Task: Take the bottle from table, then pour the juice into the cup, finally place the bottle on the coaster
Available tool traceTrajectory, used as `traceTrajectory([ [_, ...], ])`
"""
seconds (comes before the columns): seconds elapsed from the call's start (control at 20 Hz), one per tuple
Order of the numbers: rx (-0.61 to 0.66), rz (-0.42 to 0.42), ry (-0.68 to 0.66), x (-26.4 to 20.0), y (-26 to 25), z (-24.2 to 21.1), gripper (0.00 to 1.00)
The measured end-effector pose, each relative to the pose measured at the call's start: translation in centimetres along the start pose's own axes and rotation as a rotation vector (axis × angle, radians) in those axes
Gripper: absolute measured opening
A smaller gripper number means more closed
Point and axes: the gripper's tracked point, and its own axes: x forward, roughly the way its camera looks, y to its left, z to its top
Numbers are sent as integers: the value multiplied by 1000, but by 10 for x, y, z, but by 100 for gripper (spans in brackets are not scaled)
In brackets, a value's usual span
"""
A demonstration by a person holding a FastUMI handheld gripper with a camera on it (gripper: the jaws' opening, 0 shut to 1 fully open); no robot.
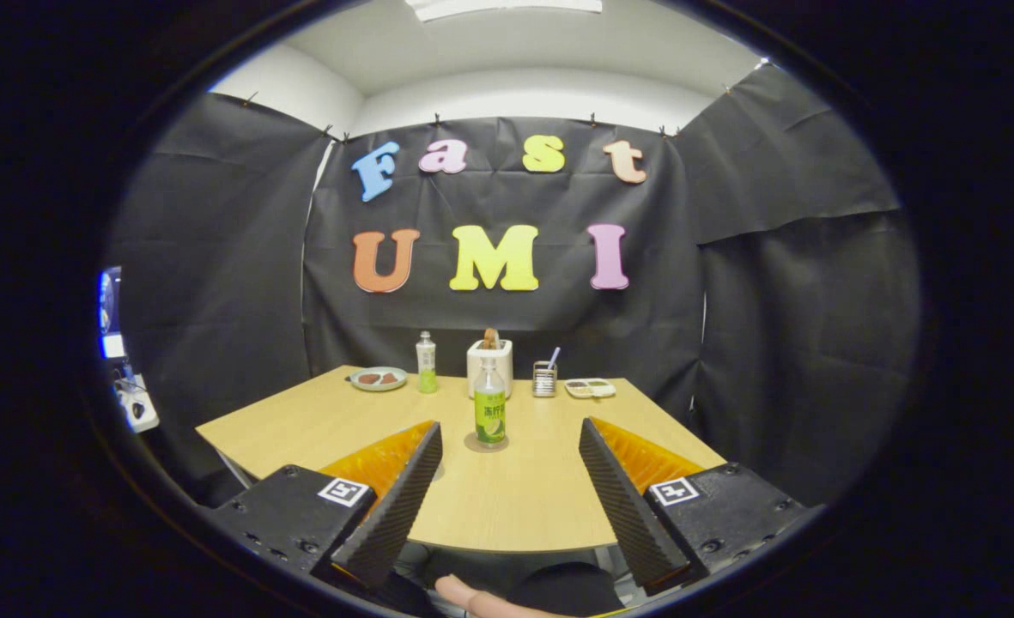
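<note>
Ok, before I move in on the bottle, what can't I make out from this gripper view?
- Cup: partly hidden behind the left finger, only a rim edge beside it.
- Coaster: mostly covered by the juice bottle standing on it.
- Juice level: masked by the bottle's label.
- Items on the plate and the small tray at the far edge: too small to identify.
- Gripper: jaws open, nothing between them.

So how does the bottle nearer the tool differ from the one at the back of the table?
The near bottle stands on a round coaster, ahead of the open tool; the back bottle stands straight on the table, beside a plate. The near bottle has a wide green label around its lower half; the back bottle is pale above with green only at the base. Both are upright and capped.
</note>
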Motion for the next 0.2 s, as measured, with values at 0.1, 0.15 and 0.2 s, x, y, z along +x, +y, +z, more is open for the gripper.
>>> traceTrajectory([
  [0.1, -7, -1, -6, -2, 3, -1, 100],
  [0.15, -10, -3, -8, -4, 4, -1, 100],
  [0.2, -11, -4, -9, -4, 5, 0, 100],
])
